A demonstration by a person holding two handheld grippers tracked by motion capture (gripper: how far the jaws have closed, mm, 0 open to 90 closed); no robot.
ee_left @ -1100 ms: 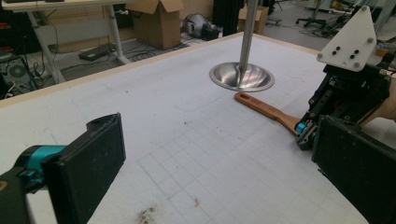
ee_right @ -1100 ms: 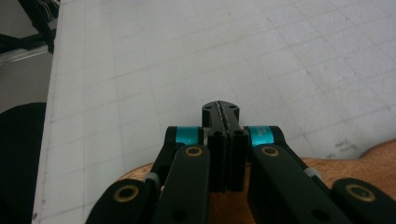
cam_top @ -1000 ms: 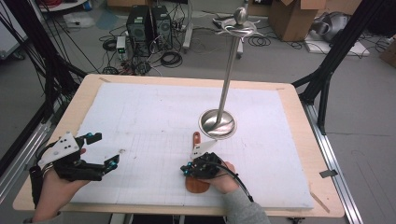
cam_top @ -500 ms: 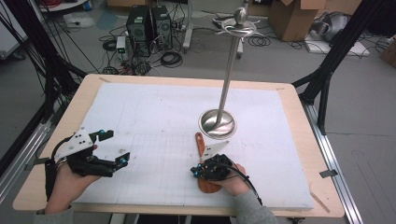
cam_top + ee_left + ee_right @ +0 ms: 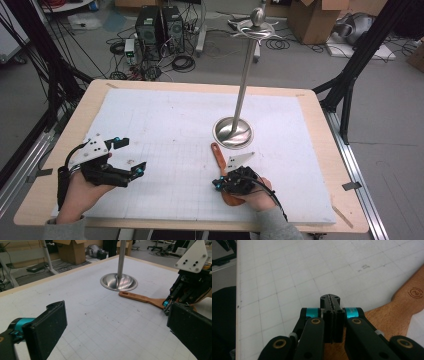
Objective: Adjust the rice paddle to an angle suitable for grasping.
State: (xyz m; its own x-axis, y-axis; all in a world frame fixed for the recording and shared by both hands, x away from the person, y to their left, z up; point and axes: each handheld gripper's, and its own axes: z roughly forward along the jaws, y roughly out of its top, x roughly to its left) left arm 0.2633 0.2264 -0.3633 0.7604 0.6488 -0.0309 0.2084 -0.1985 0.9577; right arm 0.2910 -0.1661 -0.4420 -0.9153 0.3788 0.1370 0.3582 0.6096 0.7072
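Two grippers on our tabletop (image 5: 320,150): our left gripper (image 5: 131,157) hovers over the white mat (jaws spread wide, nothing between them). Our right gripper (image 5: 220,184) sits right above the wooden spatula (image 5: 218,156), jaws pressed together with nothing pinched. That spatula lies flat, its handle tip just beside the steel stand (image 5: 233,132).

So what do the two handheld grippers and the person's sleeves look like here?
Both the left gripper and the right gripper are black linkages with teal accents and brass-coloured pivot pins. Each carries a pale three-cornered plate with dark dots and trails a black cable. The fingers are flat, black and rectangular. The sleeves are grey.
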